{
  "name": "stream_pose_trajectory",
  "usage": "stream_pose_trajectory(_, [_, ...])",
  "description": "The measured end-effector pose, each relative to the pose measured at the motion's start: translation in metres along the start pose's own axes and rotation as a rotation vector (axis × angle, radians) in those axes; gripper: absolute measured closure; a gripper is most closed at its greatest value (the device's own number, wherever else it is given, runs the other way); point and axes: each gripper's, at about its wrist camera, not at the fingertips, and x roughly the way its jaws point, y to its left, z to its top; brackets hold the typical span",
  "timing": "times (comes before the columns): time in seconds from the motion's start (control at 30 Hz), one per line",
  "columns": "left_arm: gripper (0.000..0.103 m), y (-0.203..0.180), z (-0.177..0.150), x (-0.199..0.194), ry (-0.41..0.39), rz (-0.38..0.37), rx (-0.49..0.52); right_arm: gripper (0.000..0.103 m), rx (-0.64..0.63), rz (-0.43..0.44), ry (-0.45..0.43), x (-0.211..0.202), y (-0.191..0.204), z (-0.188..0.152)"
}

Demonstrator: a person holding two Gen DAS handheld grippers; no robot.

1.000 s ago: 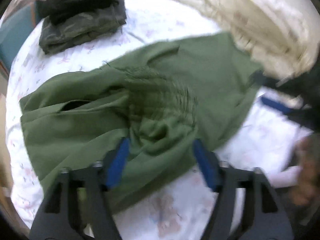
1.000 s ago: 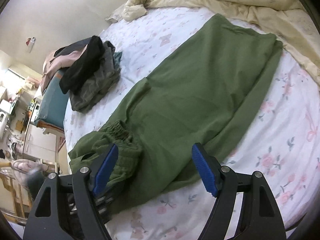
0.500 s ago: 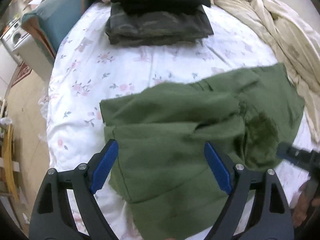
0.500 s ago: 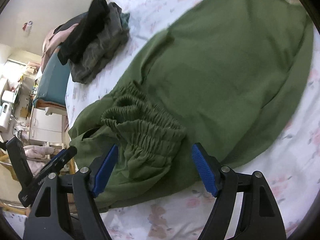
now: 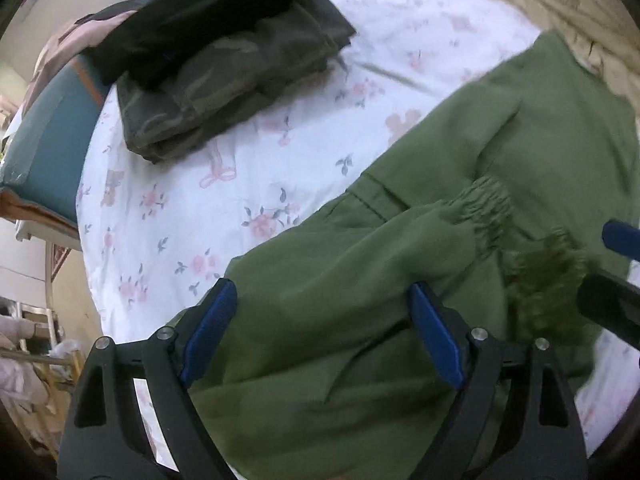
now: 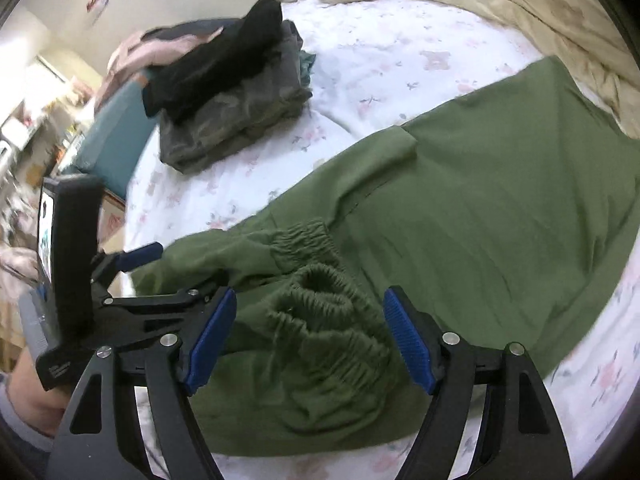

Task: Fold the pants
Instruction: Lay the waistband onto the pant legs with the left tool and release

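Note:
Green pants (image 6: 480,208) lie on the flowered bed sheet (image 6: 400,60), legs stretched to the far right, the elastic waistband (image 6: 332,320) bunched near me. My right gripper (image 6: 310,340) is open, its blue pads either side of the bunched waistband. My left gripper (image 5: 320,332) is open over the near green cloth (image 5: 340,300); it also shows at the left of the right wrist view (image 6: 136,264). The right gripper's blue fingertip (image 5: 620,238) shows at the right edge of the left wrist view.
A stack of folded dark clothes (image 5: 224,56), black on camouflage, sits at the far left of the bed. A cream duvet (image 6: 520,12) is piled along the far right. A teal cushion (image 5: 44,140) and room clutter lie beyond the bed's left edge.
The left gripper has swung over the near end of the pants, beside the right gripper. The right gripper has drawn back a little, still over the bunched waistband. Both stay open.

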Motion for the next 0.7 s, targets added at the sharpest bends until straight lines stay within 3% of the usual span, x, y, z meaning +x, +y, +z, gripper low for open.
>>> stream_pose_trajectory(0.07, [0.018,0.005,-0.001,0.009,0.024,-0.024,-0.032,0.026,0.006,-0.006,0.037,0.014,-0.003,0.002])
stream_pose_trajectory(0.23, [0.018,0.017,-0.005,0.026,0.072,-0.057,-0.108,0.073,-0.041,-0.011,0.062,0.011,-0.010,-0.008])
stream_pose_trajectory(0.27, [0.018,0.018,-0.006,0.027,0.071,-0.060,-0.111,0.075,-0.054,-0.017,0.058,0.006,-0.011,-0.011])
stream_pose_trajectory(0.37, [0.017,0.015,-0.007,0.031,0.079,-0.049,-0.102,0.076,-0.042,-0.038,0.086,-0.006,-0.026,-0.029])
stream_pose_trajectory(0.5, [0.017,0.012,-0.009,0.031,0.080,-0.034,-0.098,0.076,0.002,-0.162,0.157,-0.005,-0.053,-0.054])
stream_pose_trajectory(0.6, [0.017,0.012,-0.009,0.025,0.091,-0.043,-0.074,0.073,0.143,-0.107,0.192,-0.007,-0.080,-0.069])
stream_pose_trajectory(0.67, [0.017,0.014,-0.006,0.013,0.080,-0.065,-0.048,0.072,0.221,-0.056,0.136,-0.021,-0.092,-0.070])
stream_pose_trajectory(0.7, [0.017,0.015,-0.004,0.007,0.070,-0.072,-0.033,0.062,0.238,-0.040,0.112,-0.028,-0.095,-0.068])
